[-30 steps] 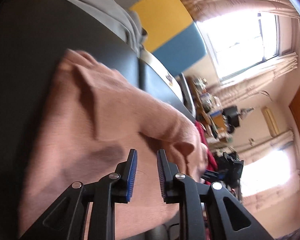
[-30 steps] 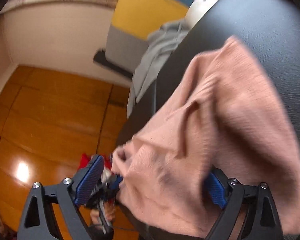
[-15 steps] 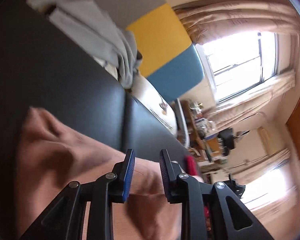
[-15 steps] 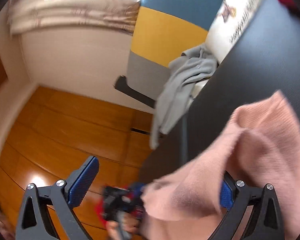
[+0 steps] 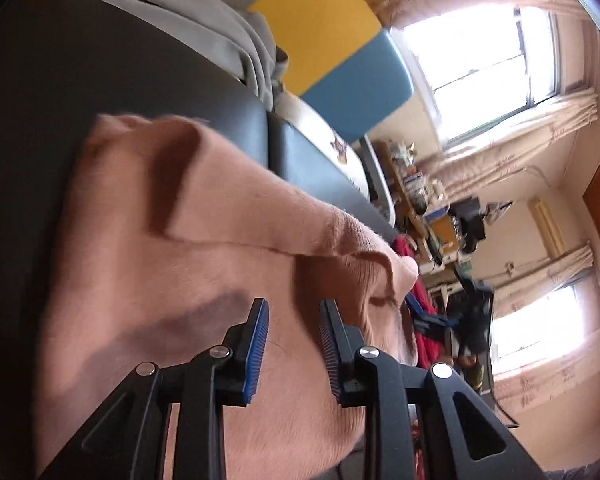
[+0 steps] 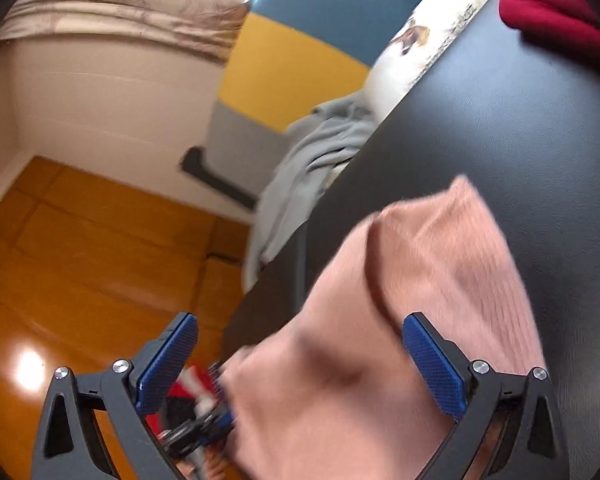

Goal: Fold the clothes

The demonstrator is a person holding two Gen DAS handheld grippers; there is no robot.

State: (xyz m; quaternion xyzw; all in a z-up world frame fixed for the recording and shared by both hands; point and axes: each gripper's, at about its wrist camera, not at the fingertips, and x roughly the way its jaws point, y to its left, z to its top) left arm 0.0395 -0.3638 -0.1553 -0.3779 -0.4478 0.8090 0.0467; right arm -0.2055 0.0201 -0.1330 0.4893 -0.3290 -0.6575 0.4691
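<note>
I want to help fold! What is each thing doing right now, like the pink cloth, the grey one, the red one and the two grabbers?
Pink cloth: rumpled, lying on the dark table.
Grey cloth: crumpled, hanging over the table's edge.
Red cloth: bunched on the table.
Left gripper: narrowly open, holding nothing.
Right gripper: wide open, over the pink cloth.

Most of the black table [image 6: 500,128] lies bare beyond the rumpled pink garment [image 5: 188,248], so there is open room to pass over the dark top on that far side. At the table's far edge a grey garment [image 6: 308,168] hangs over, blocking that corner. A dark red garment [image 6: 548,4] sits at another far corner. Past the near edge, the orange wood floor [image 6: 80,248] is open.
</note>
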